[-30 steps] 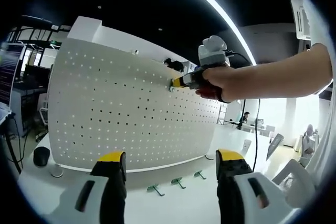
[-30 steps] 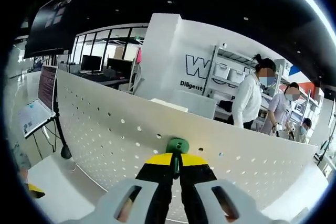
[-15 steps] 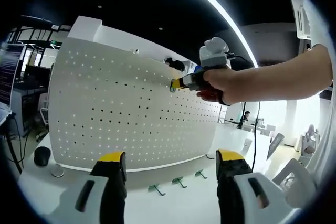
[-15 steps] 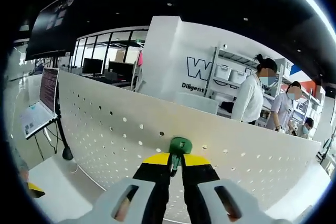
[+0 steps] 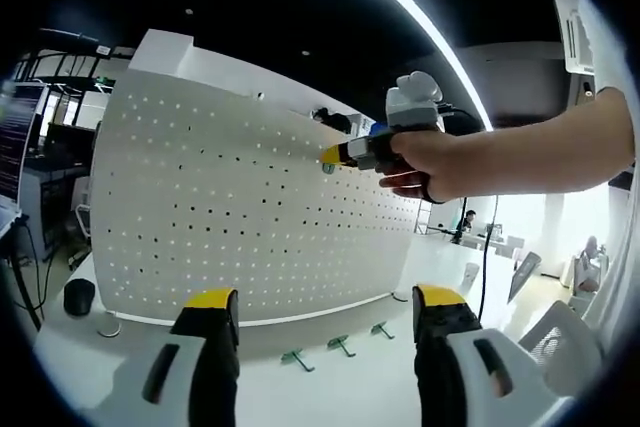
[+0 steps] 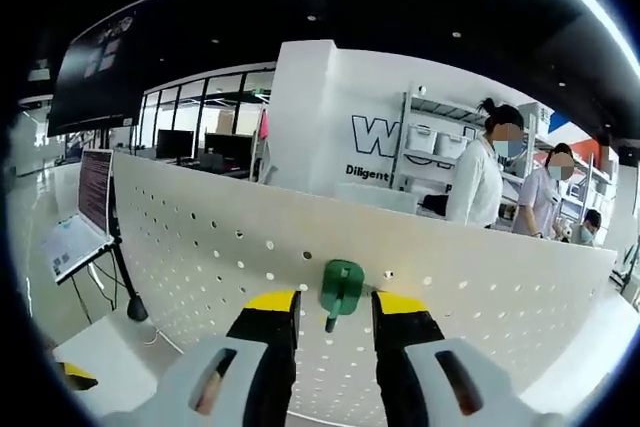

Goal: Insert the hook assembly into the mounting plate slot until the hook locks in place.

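The right claw [image 6: 333, 307] stands with its yellow-tipped jaws parted, one on each side of the green hook [image 6: 341, 287], and neither jaw touches it. The hook sits against the white pegboard [image 6: 200, 247] near its upper edge, its round green head above a thin stem that points down between the jaws. In the left gripper view the same right claw [image 5: 330, 155] is seen from the side, held in a person's hand [image 5: 420, 162] whose bare forearm reaches in from the right; the claw's tip lies at the upper right part of the pegboard [image 5: 230, 207], and from here the hook is too small to make out clearly.

The left claw [image 5: 325, 312] is open as well, its jaws wide apart with nothing between them, held low in front of the board. Beyond them, three small green hooks [image 5: 338, 347] lie in a row on the white worktop [image 5: 330, 387], just in front of the board's lower edge. A round dark object [image 5: 78, 297] rests on the worktop near the board's left end.

Behind the board, in the right gripper view, people [image 6: 478, 182] stand by shelving.
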Motion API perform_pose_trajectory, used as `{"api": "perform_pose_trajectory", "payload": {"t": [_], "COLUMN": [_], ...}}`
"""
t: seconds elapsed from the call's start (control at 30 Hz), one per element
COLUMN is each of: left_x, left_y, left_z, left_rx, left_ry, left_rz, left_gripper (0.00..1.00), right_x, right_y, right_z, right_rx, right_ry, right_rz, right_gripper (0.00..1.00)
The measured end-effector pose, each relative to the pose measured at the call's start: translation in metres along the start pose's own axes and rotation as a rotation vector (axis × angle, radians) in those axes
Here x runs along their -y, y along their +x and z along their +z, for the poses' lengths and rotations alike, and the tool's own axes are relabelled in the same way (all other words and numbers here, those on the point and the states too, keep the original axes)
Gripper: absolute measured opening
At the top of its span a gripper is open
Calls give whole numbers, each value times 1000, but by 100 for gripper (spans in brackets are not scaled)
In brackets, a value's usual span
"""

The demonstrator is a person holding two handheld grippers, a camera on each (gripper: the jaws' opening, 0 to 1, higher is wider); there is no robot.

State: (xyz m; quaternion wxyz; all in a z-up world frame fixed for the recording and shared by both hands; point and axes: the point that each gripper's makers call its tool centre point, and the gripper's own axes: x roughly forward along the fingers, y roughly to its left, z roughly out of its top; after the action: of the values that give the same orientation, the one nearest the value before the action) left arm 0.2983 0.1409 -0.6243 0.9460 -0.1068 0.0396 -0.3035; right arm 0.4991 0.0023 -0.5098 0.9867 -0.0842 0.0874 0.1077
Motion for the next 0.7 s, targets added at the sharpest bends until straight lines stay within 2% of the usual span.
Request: {"api": "perform_pose_trajectory", "payload": {"t": [0.33, 0.43, 0.7], "left_x": [0, 1, 0], "left_y": [0, 0, 0], "left_z": [0, 0, 2], "left_rx": [-3, -4, -6], "left_ry": [3, 5, 12], "left_rz": [0, 0, 1], "left_gripper": [74, 75, 75], "right_x": [4, 3, 4], "right_y": [-5, -5, -5], "right_z": [5, 6, 6], "right_rx": [48, 55, 56], "right_ry": [60, 60, 73], "right_rz": [-9, -7, -5], "right_gripper": [54, 57, 56]}}
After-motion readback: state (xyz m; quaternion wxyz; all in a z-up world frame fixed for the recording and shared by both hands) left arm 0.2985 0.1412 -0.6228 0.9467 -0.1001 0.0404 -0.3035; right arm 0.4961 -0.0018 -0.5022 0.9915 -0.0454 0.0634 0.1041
